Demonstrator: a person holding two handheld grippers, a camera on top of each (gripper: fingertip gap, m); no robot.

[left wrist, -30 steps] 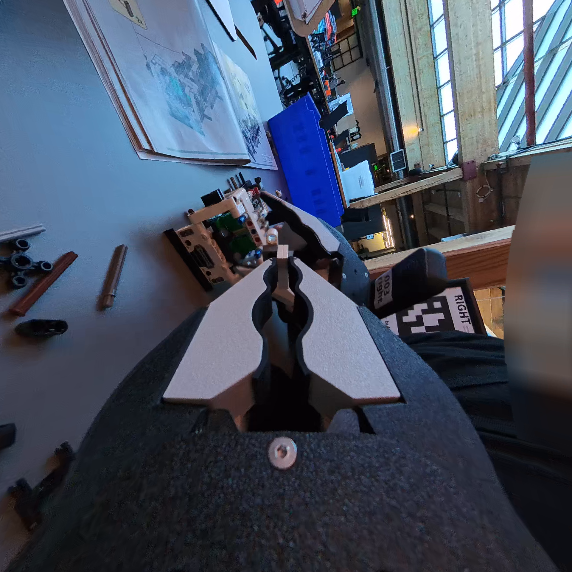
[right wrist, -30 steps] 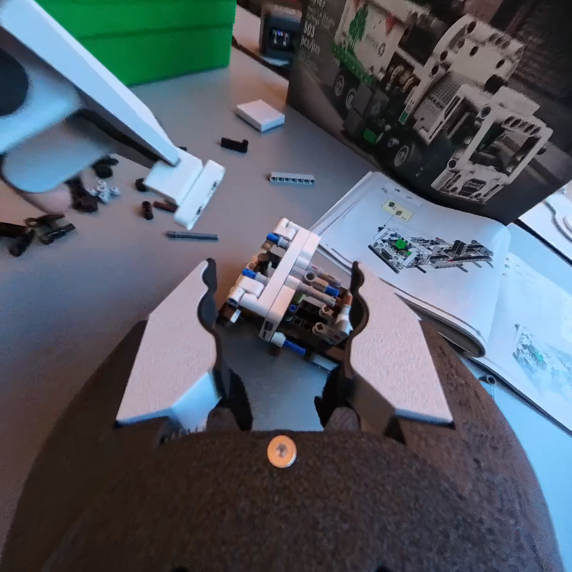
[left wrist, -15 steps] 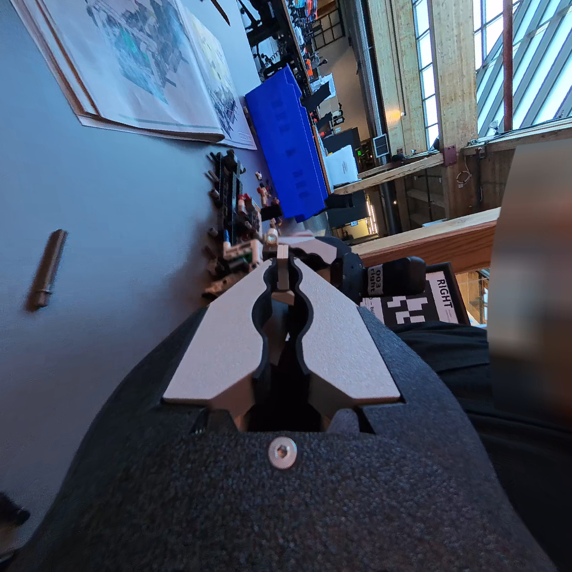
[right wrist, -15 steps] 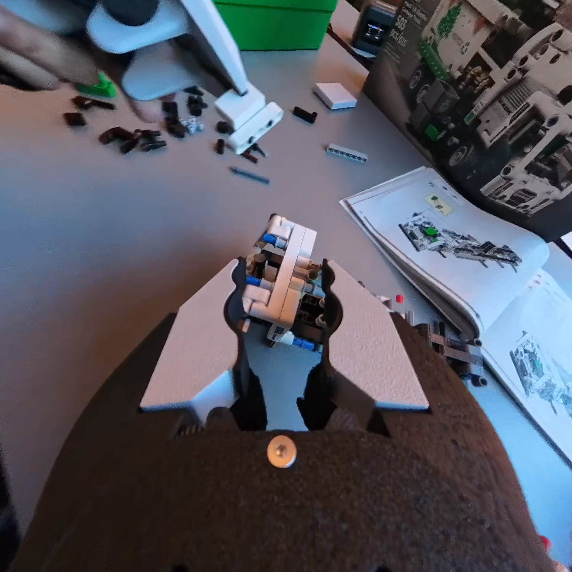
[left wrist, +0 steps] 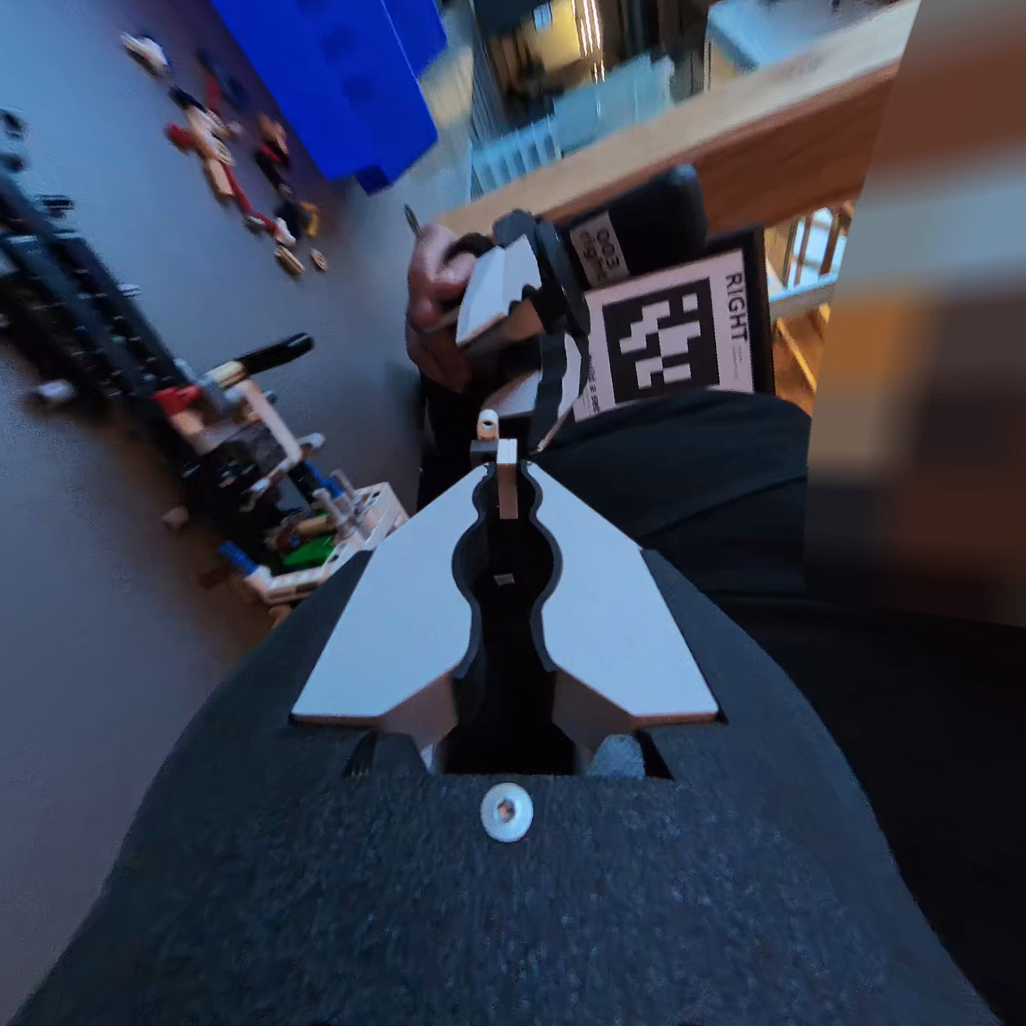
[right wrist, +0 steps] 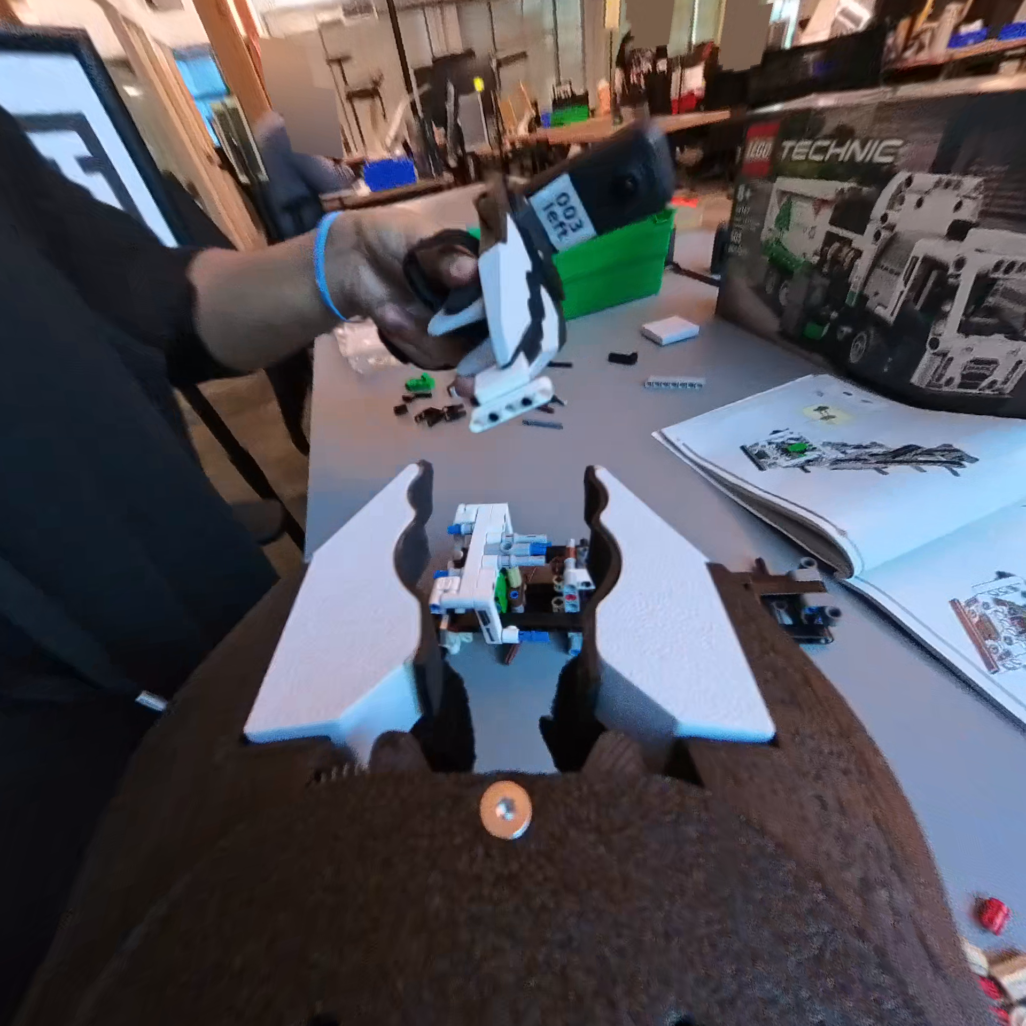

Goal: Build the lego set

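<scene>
White plastic fills the left wrist view: the left gripper (left wrist: pixel 506 477) has its jaws nearly closed, pinching a small white beam piece (left wrist: pixel 506 484) at the tips, held above the tabletop (left wrist: pixel 83 583). Such a piece is light, stiff and smooth, so it could twist under insertion force. At centre left lies the partly built lego model (left wrist: pixel 266 472), blurred.

From the right wrist view, the right gripper (right wrist: pixel 508 555) has its jaws wide apart around the lego model (right wrist: pixel 499 577) without touching it. It looks light but brittle at its pin joints; the white side frame seems the firmest hold. An instruction booklet (right wrist: pixel 866 499) crowds the right, the tabletop's edge runs close on the left, and there is open room ahead.
</scene>
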